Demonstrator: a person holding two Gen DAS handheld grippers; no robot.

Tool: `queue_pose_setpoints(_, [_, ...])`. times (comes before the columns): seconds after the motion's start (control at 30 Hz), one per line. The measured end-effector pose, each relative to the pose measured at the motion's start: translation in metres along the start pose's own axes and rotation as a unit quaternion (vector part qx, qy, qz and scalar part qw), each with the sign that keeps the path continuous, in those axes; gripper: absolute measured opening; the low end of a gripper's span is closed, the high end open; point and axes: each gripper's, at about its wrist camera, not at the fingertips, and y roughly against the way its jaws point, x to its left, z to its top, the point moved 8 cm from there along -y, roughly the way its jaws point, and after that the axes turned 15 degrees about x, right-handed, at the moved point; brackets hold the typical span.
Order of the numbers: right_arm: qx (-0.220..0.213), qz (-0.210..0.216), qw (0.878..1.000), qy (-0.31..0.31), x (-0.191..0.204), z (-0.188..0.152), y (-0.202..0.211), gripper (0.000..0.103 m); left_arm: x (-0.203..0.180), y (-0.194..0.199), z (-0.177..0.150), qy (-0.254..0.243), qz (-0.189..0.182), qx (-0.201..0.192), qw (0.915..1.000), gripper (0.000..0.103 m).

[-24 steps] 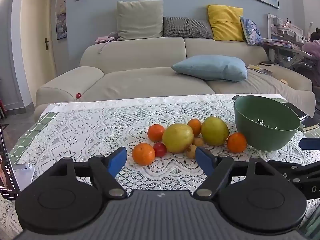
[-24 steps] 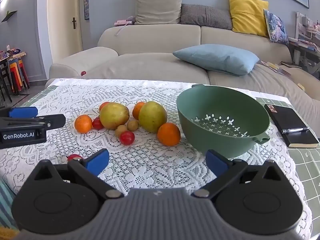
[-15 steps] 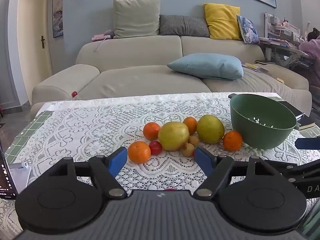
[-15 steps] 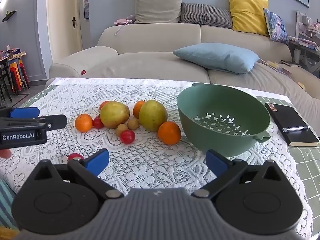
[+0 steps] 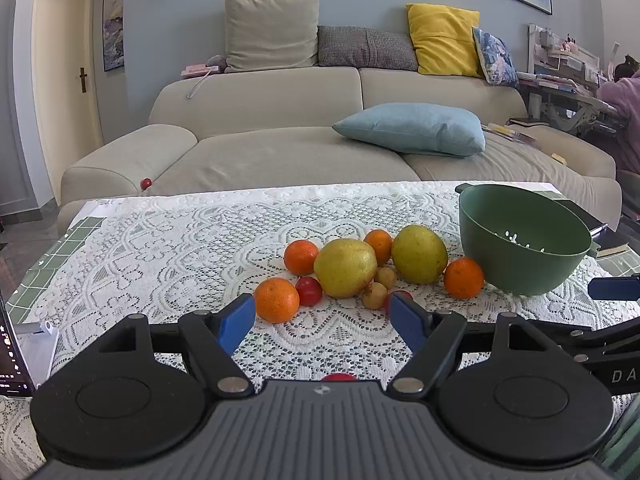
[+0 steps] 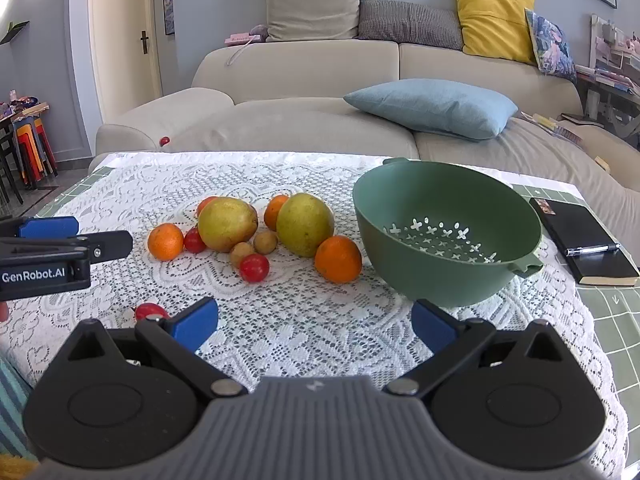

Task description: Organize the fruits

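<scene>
A cluster of fruit lies on the lace tablecloth: two large yellow-green fruits, several oranges, small red fruits and small brown ones. A green colander bowl stands empty to their right. One red fruit lies apart, near the front. My left gripper is open and empty, just short of the cluster. My right gripper is open and empty, in front of the bowl. The left gripper also shows in the right wrist view.
A black notebook with a pen lies right of the bowl. A beige sofa with cushions stands behind the table. A phone screen and a white box sit at the table's left front.
My left gripper has drawn back a little and lifted, so the fruit sits slightly farther off. The right gripper has hardly moved.
</scene>
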Motion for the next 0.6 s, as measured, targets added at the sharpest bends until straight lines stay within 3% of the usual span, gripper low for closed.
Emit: queue_pose_setpoints(0.6, [0.004, -0.001, 1.000, -0.005, 0.0001, 0.0001, -0.0008, 0.099, -0.0005, -0.0002, -0.0014, -0.002, -0.003, 0.009, 1.0000, 0.089])
